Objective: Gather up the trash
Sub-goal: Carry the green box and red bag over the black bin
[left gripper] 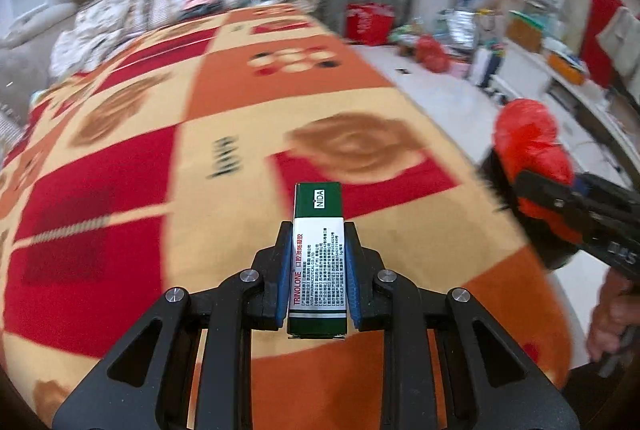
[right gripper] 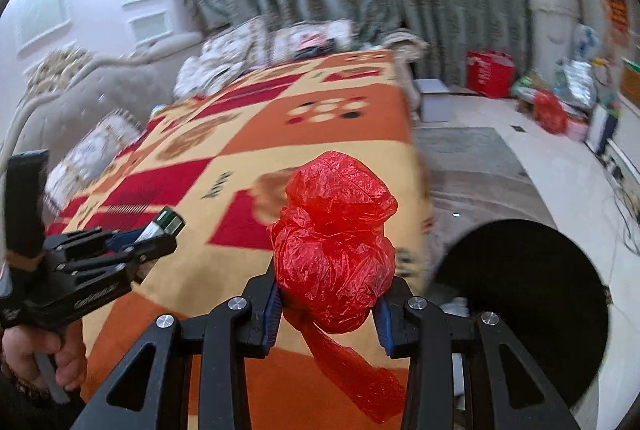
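L claw (left gripper: pixel 316 262) clamped on green/white medicine box (left gripper: pixel 318 258), box sticking fwd over the patterned bed blanket (left gripper: pixel 120 157). R claw (right gripper: pixel 330 294) pinching crumpled red plastic bag (right gripper: pixel 334 246), above bed edge; black bin (right gripper: pixel 532 294) to its right on floor.

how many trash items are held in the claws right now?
2. A green-and-white medicine box is clamped in the left claw; a crumpled red plastic bag is clamped in the right claw. Both are above the patterned blanket.
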A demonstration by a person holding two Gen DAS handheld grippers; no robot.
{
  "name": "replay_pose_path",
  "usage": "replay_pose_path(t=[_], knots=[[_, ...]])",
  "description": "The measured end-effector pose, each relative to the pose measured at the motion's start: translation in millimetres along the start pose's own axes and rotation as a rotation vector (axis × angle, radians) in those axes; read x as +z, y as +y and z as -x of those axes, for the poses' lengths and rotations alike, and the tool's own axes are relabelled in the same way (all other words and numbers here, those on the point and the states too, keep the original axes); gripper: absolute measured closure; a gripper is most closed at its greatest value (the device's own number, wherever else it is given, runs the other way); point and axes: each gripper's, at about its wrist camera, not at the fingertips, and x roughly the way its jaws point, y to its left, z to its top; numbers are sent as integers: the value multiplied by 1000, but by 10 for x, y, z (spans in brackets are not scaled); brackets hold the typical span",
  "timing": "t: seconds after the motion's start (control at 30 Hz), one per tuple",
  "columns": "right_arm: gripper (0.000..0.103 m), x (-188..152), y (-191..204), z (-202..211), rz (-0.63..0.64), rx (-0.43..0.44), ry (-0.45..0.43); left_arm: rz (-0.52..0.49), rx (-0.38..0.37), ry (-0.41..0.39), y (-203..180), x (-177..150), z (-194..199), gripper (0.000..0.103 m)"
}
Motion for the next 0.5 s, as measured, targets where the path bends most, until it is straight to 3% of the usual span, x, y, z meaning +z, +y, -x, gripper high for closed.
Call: replay_pose_path(t=[0.17, 0.3, 0.5], knots=[[67, -4, -530, 201, -104, -62, -22, -61, -104, 14, -585, 219, -160, 82], [67, -70, -944, 255, -189, -150, 14, -131, -156, 25, -1075, 322, -301, 82], [66, -78, -1307, 312, -257, -183, 32, -184, -216, 47, -1606, 427, -496, 82]])
